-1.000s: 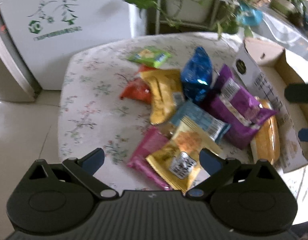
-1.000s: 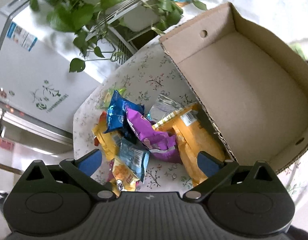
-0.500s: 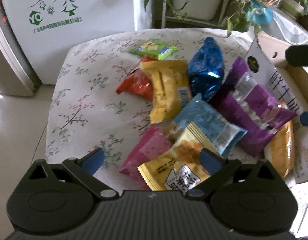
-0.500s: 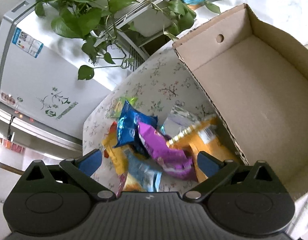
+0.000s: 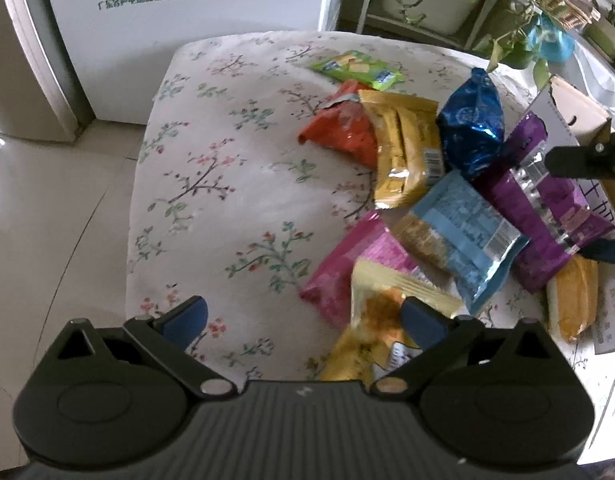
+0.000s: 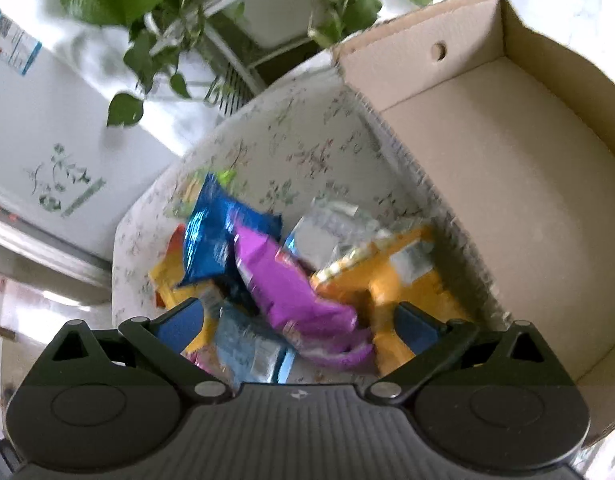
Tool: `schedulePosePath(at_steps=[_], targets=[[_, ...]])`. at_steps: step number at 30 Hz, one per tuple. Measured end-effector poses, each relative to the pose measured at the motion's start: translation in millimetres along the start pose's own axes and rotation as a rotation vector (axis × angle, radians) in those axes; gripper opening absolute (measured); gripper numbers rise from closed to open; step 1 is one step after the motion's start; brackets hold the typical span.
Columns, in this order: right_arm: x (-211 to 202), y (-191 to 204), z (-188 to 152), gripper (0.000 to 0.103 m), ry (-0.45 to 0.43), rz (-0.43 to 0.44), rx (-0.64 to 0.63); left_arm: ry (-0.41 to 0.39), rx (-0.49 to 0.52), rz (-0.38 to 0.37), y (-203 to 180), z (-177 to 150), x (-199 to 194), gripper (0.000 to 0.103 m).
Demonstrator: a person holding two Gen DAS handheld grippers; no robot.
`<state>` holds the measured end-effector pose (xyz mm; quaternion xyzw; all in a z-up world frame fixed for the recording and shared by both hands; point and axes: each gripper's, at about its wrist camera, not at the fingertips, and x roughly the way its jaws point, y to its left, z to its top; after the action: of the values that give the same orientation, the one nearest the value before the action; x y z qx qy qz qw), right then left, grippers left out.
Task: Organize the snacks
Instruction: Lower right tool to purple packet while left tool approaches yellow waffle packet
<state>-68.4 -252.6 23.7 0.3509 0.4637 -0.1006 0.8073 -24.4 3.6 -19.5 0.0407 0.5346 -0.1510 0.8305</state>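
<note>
Several snack packets lie in a heap on the flowered tablecloth (image 5: 227, 184): green (image 5: 357, 70), orange-red (image 5: 339, 132), yellow (image 5: 403, 148), dark blue (image 5: 473, 120), purple (image 5: 547, 208), light blue (image 5: 463, 236), pink (image 5: 347, 268) and a yellow one (image 5: 379, 316) nearest me. My left gripper (image 5: 303, 318) is open, its right finger over that near yellow packet. My right gripper (image 6: 299, 322) is open just above the purple packet (image 6: 283, 292), beside an orange packet (image 6: 391, 280). The open cardboard box (image 6: 507, 160) stands empty to the right of the heap.
A white appliance (image 5: 179, 20) stands beyond the table's far left corner, with tiled floor (image 5: 47, 220) to the left. A plant rack with trailing leaves (image 6: 159, 20) sits behind the table. The tablecloth's left half holds no packets.
Both grippers have moved in closer to the heap, and the right one has come down over the purple packet. The near yellow packet now sits under the left gripper's right finger. Both stay open.
</note>
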Motion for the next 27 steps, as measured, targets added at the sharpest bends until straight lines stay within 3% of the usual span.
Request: schedulePosePath(at_steps=[4, 8, 13, 17, 27], targets=[[6, -2, -5, 0.103, 0.124, 0.112, 0.035, 0.011, -0.005, -0.004, 8, -3, -3, 0.103], [-5, -6, -2, 0.103, 0.121, 0.179, 0.039, 0.007, -0.019, 0.004, 16, -3, -6, 0.102], [-5, -4, 0, 0.103, 0.075, 0.088, 0.003, -0.012, -0.030, -0.031, 19, -3, -14, 0.102], [1, 8, -4, 0.103, 0.096, 0.102, -0.054, -0.016, 0.018, -0.059, 12, -7, -18, 0.102], [21, 19, -6, 0.103, 0.127, 0.034, -0.114, -0.023, 0.144, -0.167, -3, -21, -30, 0.102]])
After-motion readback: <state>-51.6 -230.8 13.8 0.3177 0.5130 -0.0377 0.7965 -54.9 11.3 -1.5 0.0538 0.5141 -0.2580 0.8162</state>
